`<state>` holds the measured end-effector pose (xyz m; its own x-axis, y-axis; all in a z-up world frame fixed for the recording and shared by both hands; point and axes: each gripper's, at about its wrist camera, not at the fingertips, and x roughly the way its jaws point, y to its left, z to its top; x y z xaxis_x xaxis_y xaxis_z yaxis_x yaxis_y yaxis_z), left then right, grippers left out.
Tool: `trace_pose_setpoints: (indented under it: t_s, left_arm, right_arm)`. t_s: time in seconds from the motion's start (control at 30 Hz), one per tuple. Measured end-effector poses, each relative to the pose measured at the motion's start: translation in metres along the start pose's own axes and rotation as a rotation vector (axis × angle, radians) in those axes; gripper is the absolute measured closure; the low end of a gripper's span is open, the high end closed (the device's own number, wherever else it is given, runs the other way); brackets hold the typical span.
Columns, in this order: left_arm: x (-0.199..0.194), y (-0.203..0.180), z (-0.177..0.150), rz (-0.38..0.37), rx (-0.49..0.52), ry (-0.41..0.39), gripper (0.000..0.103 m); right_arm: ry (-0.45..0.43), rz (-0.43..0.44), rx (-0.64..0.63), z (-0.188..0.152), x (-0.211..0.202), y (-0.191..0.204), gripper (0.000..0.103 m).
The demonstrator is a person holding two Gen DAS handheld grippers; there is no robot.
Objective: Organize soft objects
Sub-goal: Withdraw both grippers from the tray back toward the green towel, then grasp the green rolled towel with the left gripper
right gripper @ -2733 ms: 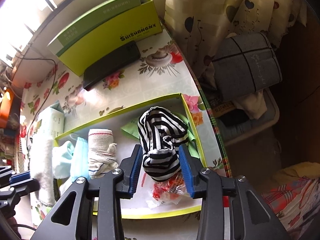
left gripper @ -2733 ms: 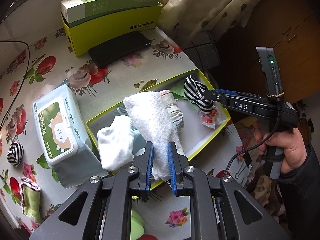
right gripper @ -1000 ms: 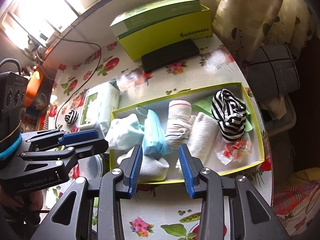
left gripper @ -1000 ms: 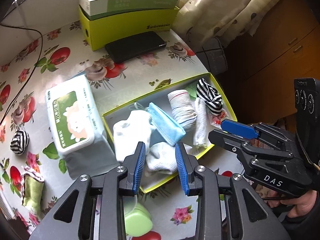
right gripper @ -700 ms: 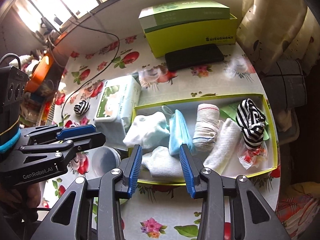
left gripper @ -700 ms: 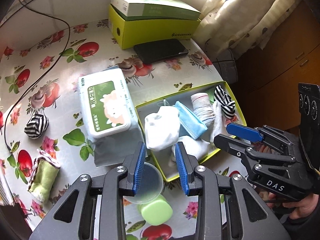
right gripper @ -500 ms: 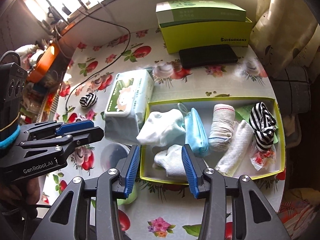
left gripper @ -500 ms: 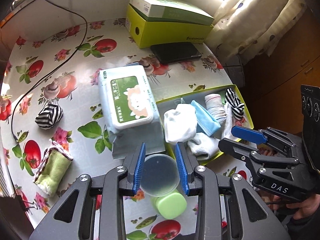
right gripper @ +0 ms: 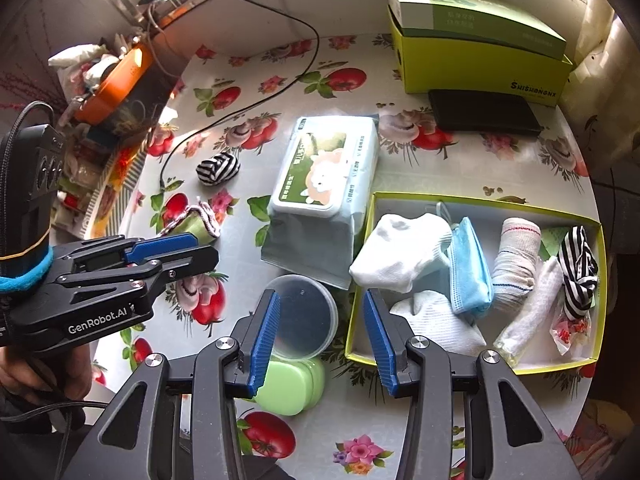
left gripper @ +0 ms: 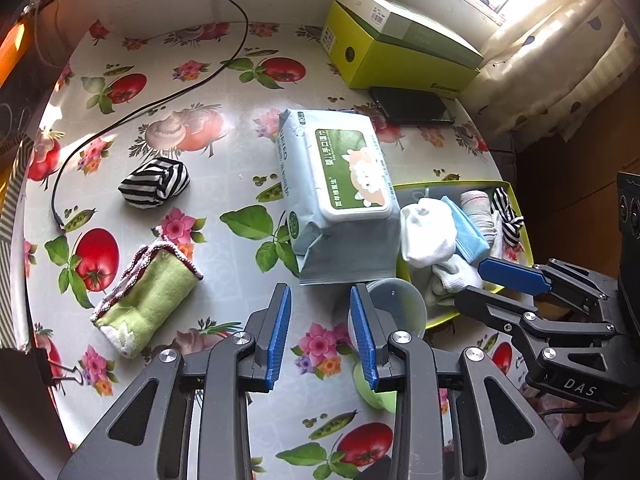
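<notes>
Right gripper (left gripper: 516, 276) body: you can read "DAS" in white letters.
Left gripper (right gripper: 172, 254) body: you can read "GenRobot.AI" in white.
Yellow-green box (right gripper: 480, 68) side: "SHISHONGNX", as far as you can make it out.
Wipes pack (left gripper: 340, 184) label: Chinese characters beside a sheep drawing; too small for you to read reliably.

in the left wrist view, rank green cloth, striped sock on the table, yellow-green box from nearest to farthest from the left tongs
1. green cloth, just left of the left tongs
2. striped sock, farther up on the left
3. yellow-green box, far side of the table, upper right
</notes>
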<state>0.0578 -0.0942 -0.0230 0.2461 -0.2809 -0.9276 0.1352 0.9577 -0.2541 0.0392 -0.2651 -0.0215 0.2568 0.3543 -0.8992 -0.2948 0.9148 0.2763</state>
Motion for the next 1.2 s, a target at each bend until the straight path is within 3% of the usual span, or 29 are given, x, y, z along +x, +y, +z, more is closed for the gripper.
trace_pose_setpoints:
  t_s: [0.7, 1.2]
  left_arm:
    - [-0.003, 0.041, -0.011, 0.027, -0.071, 0.003, 0.071]
    - [-0.008, 0.100, -0.023, 0.062, -0.162, 0.000, 0.071]
  right_arm:
    - [0.036, 0.034, -0.067, 0.009, 0.018, 0.033, 0.056]
    - [0.067, 0.078, -0.117, 0.020, 0.037, 0.056, 0.056]
